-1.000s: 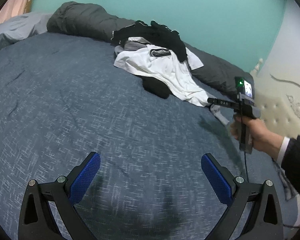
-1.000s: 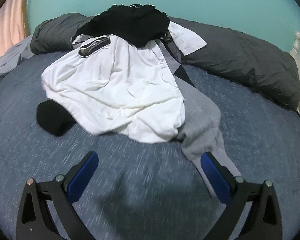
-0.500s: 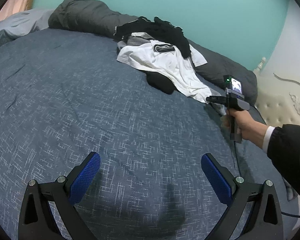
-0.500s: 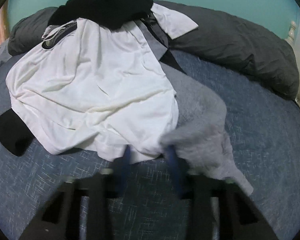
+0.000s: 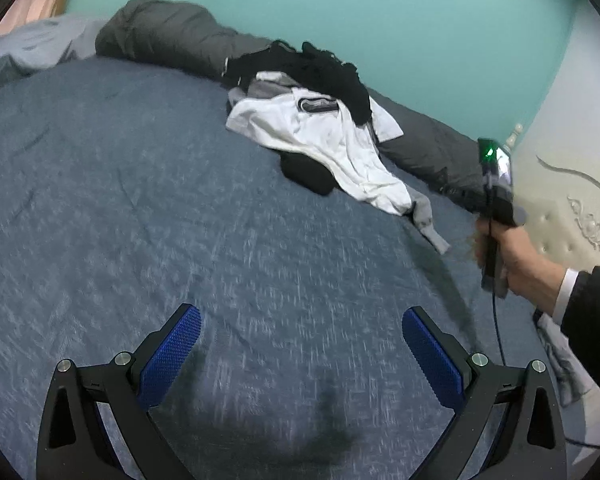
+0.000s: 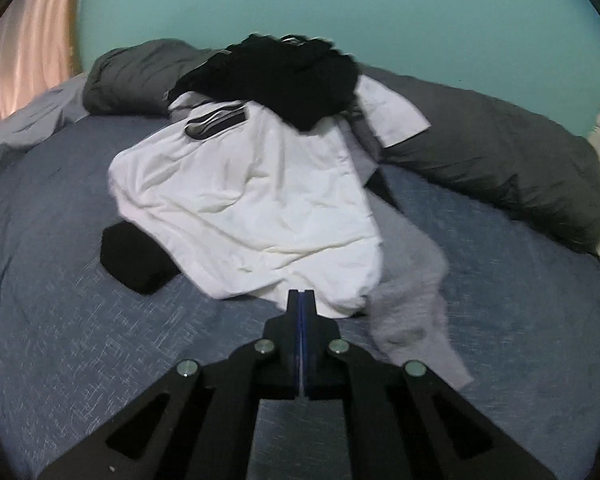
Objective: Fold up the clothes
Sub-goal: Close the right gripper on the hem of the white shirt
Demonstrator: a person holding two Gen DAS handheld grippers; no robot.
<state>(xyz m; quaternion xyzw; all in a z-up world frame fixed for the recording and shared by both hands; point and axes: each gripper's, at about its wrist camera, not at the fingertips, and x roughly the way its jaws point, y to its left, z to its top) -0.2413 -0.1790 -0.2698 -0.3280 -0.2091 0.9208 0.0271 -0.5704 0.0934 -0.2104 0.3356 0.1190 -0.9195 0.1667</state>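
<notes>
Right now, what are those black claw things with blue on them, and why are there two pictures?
A person holds tongs in each hand. Each pair carries a camera, hence two pictures. The left camera shows the left tongs open over the blue bed, plus the person's hand gripping the other tool. The right camera shows the right tongs, which have just closed, pinching a white shirt at its edge. Black clothes lie on it; a grey garment lies beside it.

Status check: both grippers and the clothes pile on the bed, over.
Left gripper open, nothing between pads. Right gripper shut at the white shirt hem; grip unconfirmed. Black garment lies on the shirt's far end, grey garment alongside.
</notes>
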